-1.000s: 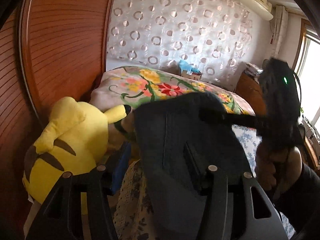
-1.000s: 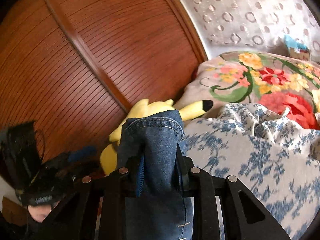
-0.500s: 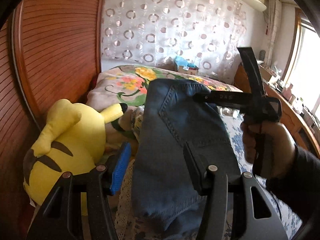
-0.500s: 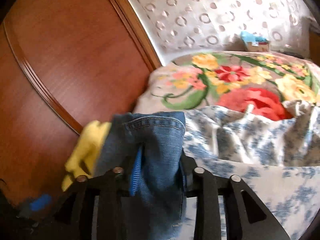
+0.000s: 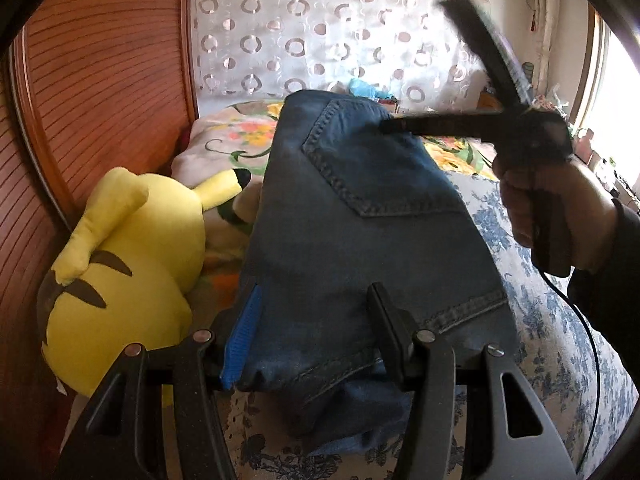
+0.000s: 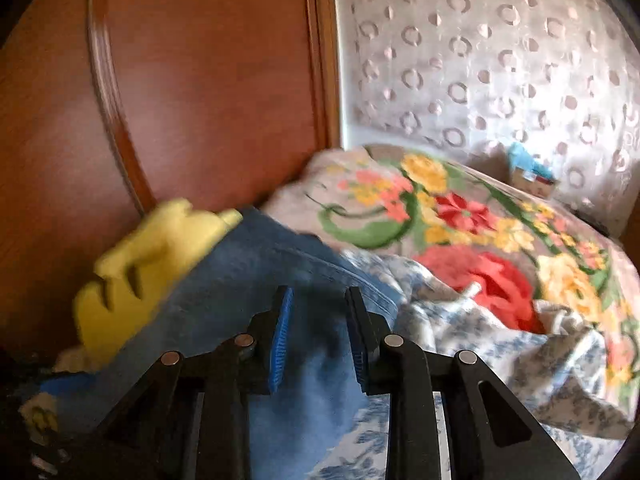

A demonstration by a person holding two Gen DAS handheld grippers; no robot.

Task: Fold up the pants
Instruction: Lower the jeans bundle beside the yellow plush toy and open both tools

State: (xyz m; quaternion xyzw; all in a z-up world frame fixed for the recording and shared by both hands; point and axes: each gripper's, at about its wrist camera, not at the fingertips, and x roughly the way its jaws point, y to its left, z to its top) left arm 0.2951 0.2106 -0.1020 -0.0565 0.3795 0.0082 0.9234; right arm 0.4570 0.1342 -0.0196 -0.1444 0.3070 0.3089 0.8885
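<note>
The folded blue jeans [image 5: 360, 240] lie on the bed, back pocket up. My left gripper [image 5: 314, 324] is open, its fingers on either side of the near end of the jeans. My right gripper [image 6: 318, 320] is open and empty, just above the jeans [image 6: 256, 320]. In the left wrist view it [image 5: 384, 124] reaches in from the right, with one finger over the jeans' far end and the other raised.
A yellow plush toy [image 5: 120, 256] lies left of the jeans against the wooden headboard [image 5: 100, 100]. A floral blanket [image 6: 480, 232] and a blue-patterned sheet [image 5: 552, 320] cover the bed. A small box [image 6: 532, 172] sits by the patterned curtain.
My right gripper has let go of the jeans and opened. The jeans have come down onto the bed, closer to my left gripper.
</note>
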